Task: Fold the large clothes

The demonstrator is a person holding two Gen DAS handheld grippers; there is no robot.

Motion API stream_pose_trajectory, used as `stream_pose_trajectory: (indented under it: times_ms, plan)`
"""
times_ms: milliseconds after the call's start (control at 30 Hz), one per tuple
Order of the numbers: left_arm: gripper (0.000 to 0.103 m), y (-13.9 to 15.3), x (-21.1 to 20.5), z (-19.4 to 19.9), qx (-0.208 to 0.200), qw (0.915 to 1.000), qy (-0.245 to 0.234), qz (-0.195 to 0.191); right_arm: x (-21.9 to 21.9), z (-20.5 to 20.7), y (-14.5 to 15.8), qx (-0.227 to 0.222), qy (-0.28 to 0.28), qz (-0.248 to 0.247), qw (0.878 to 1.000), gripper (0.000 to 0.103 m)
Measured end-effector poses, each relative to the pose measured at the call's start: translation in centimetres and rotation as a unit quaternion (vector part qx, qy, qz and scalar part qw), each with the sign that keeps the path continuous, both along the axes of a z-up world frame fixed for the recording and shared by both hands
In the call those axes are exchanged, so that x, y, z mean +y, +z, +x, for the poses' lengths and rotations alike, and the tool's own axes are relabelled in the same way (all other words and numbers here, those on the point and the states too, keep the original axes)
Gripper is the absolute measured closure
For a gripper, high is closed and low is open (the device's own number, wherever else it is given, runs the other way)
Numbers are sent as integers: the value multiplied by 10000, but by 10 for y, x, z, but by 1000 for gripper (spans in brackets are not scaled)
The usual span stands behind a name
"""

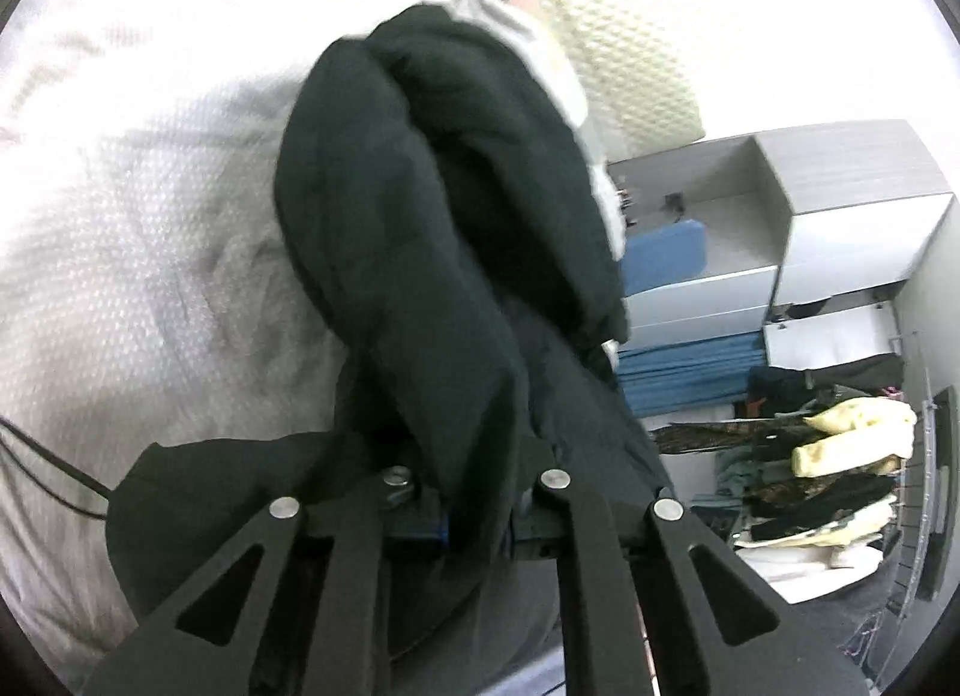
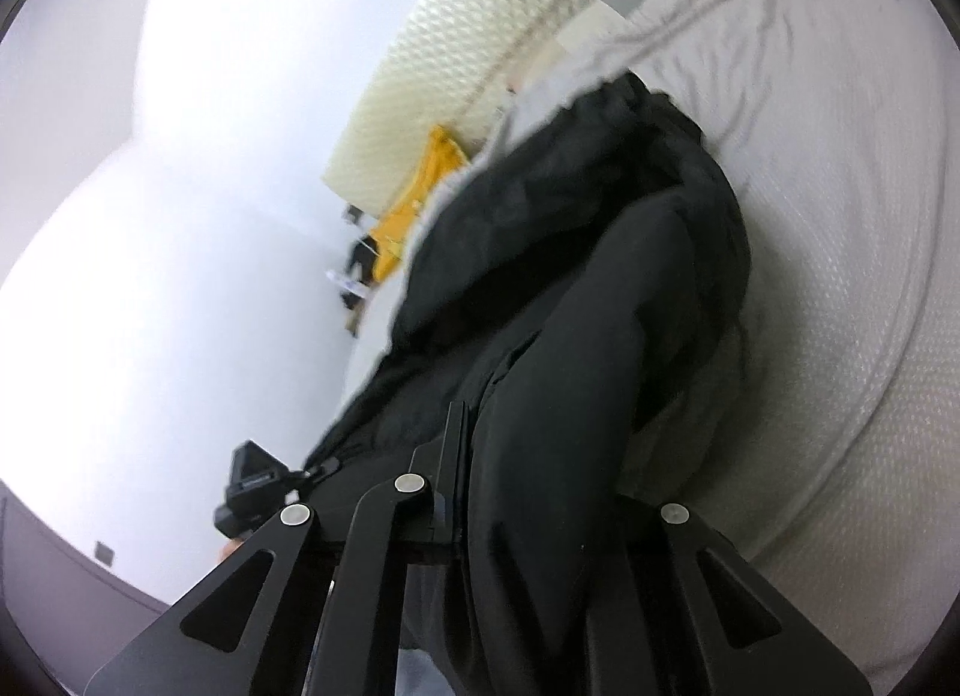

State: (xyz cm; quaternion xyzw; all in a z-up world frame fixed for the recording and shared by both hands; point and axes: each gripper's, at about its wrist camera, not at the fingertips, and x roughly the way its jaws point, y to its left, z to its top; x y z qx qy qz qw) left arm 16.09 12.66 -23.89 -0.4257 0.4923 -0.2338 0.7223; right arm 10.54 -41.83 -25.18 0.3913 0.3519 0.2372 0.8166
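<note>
Evidently the step in hand is the lift that opens a fold: both grippers have pinched an edge of the dark garment (image 1: pixel 432 228) and hold it raised off the bed (image 1: pixel 132 228).

The left gripper (image 1: pixel 474 492) is pressed together on a bunch of the cloth, which rises from between its fingers and drapes away forward over the white textured bedcover. The right gripper (image 2: pixel 474 486) is likewise clamped on the garment; the fabric runs from its fingers out across the bed towards the far edge. No gap shows between either pair of fingers.

Most of the garment hangs or trails ahead of the grippers, crumpled and not yet flat.

Judgement: the next move calls for carrying both held points together, level with each other, so the cloth spreads evenly before being laid over itself. Uneven height would skew the fold.
</note>
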Motion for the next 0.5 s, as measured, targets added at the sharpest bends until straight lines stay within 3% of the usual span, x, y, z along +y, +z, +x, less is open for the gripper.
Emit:
stream_pose_trajectory:
  times_ms: [233, 500]
  plan:
    - [93, 59, 7, -32, -419, 9989, -81, 174, 1, -37, 44, -428, -4, 233, 9988, 95]
    - [93, 89, 6, -79, -662, 9964, -269, 460, 2, -76, 79, -712, -23, 398, 9967, 95]
